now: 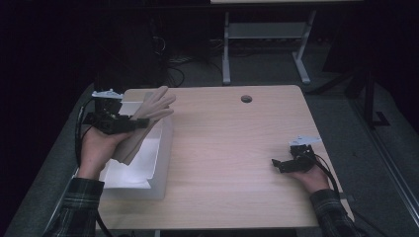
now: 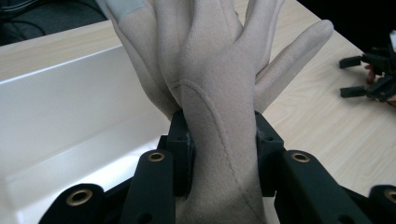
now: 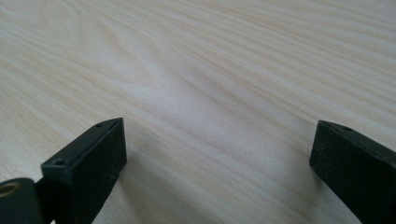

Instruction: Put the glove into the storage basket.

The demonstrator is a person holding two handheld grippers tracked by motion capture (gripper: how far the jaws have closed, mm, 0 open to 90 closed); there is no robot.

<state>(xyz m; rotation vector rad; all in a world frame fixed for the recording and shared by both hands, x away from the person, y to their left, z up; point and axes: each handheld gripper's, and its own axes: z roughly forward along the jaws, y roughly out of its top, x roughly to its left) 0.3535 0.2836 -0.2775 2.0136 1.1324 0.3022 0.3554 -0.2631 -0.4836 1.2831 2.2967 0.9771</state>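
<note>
A beige glove is clamped in the left tool, at about nine o'clock on the worktop in the high view. In the left gripper view the two black jaws are seen pressed against either side of the glove just below the palm, with the fabric bunched between them and the glove's fingers fanned out toward twelve o'clock. A grey patch is seen on one fingertip at the upper left of that view. The cuff end of the glove hangs down toward the holding hand in the high view.

The glove is held over a white open box that stands at the worktop's left edge, from roughly nine to seven o'clock; its pale inner wall is seen behind and to the left of the glove in the left gripper view. No contact between glove and box floor can be told.

The right tool is rested near four o'clock on the worktop, well apart from the box. In the right gripper view its jaws are spread wide, with nothing between them but bare wood grain. It is also seen far off at three o'clock in the left gripper view.

A round hole is set in the worktop at twelve o'clock.
</note>
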